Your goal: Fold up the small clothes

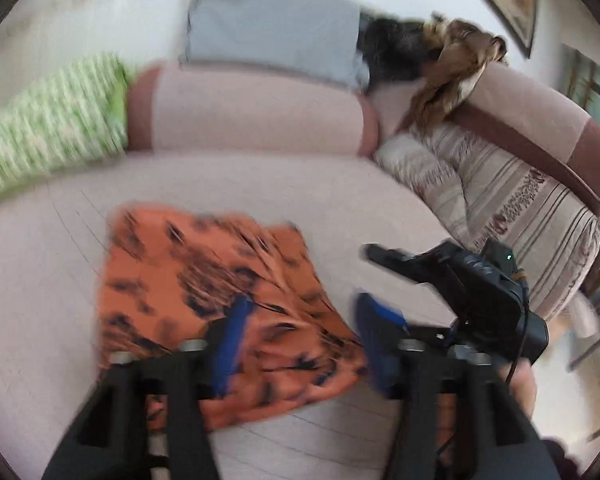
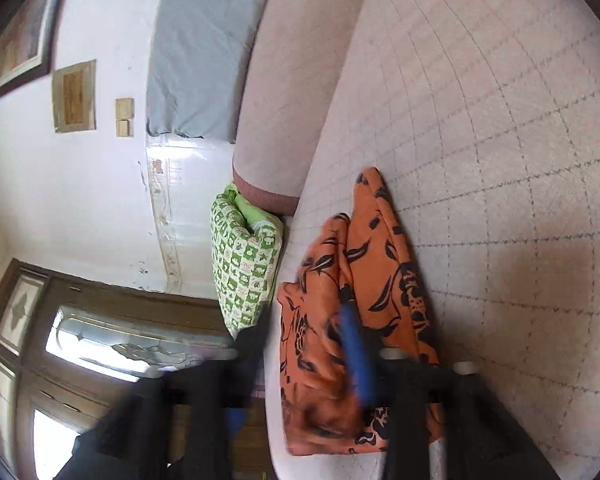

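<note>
Pink, faintly checked fabric covered the wide sofa seat (image 1: 40, 280), and on it, near the front edge, lay the orange cloth with black leaf print (image 1: 220, 280), bunched into loose folds rather than a flat packet. A green patterned cushion (image 2: 244, 268) sat behind that cloth. Above the cloth, the left claw (image 1: 300, 332) stood wide apart and empty, angled downward. At the cloth's front edge, the right claw (image 2: 300, 344) was likewise spread, gripping nothing, rolled sideways. Judging by the bunching, flattening the layers and squaring edges would come before any further fold.
</note>
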A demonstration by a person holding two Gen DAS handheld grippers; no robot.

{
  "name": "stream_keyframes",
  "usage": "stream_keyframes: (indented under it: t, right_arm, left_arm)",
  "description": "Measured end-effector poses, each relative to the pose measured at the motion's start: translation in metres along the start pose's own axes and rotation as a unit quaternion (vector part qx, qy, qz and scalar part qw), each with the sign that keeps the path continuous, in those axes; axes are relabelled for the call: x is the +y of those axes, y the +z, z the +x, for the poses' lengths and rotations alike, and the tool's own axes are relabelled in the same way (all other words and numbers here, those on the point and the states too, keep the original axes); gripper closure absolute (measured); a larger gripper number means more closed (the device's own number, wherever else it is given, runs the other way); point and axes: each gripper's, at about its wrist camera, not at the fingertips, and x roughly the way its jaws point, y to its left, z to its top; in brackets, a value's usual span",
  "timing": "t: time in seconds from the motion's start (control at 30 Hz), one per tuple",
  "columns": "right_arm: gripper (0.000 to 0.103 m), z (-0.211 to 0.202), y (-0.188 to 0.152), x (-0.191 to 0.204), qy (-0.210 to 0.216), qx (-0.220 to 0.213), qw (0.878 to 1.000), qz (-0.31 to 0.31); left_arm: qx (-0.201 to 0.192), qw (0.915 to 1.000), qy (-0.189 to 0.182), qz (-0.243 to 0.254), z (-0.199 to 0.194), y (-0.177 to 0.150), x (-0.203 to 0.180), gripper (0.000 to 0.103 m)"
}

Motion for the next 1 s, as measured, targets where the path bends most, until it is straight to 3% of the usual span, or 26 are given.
stream_keyframes:
  t: [0.03,0.07,0.17,0.3,0.4,0.47,0.5,0.57,0.6,0.67,0.8,0.9,0.97,1.0]
  right_arm:
    - [0.021,0.002,0.0,-0.001,0.004,-0.002,1.0,0.011]
    - [0.021,0.002,0.0,-0.003,0.014,-0.004,1.0,0.02]
    - [0.021,0.027,0.001,0.005,0.02,0.034,0.999,0.016]
    - [0.021,0.057,-0.011,0.023,-0.092,0.054,0.992,-0.068]
    - [0.021,0.076,-0.012,0.022,-0.101,0.082,0.989,-0.07]
    - [0.021,0.087,-0.019,0.029,-0.125,0.089,0.983,-0.104]
    - [0.024,0.089,-0.023,0.034,-0.126,0.091,0.98,-0.122]
    - [0.046,0.094,-0.037,0.051,-0.14,0.096,0.967,-0.191]
    - [0.082,0.096,-0.045,0.059,-0.159,0.093,0.955,-0.23]
    - [0.082,0.094,-0.054,0.068,-0.165,0.077,0.948,-0.262]
    - [0.083,0.061,-0.05,0.089,-0.117,0.004,0.95,-0.291]
    - [0.083,0.032,-0.041,0.085,-0.118,-0.042,0.954,-0.273]
    - [0.083,0.021,-0.027,0.069,-0.133,-0.038,0.964,-0.228]
    - [0.082,0.028,-0.02,0.057,-0.149,-0.003,0.968,-0.2]
  left_arm:
    - [-0.015,0.9998,0.015,0.003,-0.009,0.0,0.006,0.031]
    - [-0.024,0.9989,0.039,0.001,-0.016,0.001,0.018,0.031]
    - [0.011,0.9943,0.103,-0.025,-0.009,-0.001,0.055,0.031]
    - [0.073,0.9847,0.149,-0.055,0.016,-0.024,0.084,0.031]
    - [0.119,0.9781,0.16,-0.06,0.035,-0.043,0.093,0.031]
    - [0.137,0.9748,0.159,-0.075,0.043,-0.049,0.095,0.031]
    - [0.139,0.975,0.15,-0.086,0.042,-0.05,0.095,0.031]
    - [0.143,0.9746,0.151,-0.081,0.041,-0.049,0.09,0.031]
    - [0.143,0.9747,0.155,-0.075,0.039,-0.05,0.087,0.031]
    - [0.141,0.9756,0.157,-0.061,0.034,-0.047,0.078,0.031]
    - [0.12,0.9808,0.143,-0.055,0.028,-0.032,0.066,0.031]
    - [0.116,0.9825,0.138,-0.045,0.032,-0.022,0.054,0.031]
    - [0.143,0.9772,0.153,-0.034,0.049,-0.025,0.05,0.029]
    - [0.163,0.9731,0.159,-0.03,0.06,-0.029,0.05,0.029]
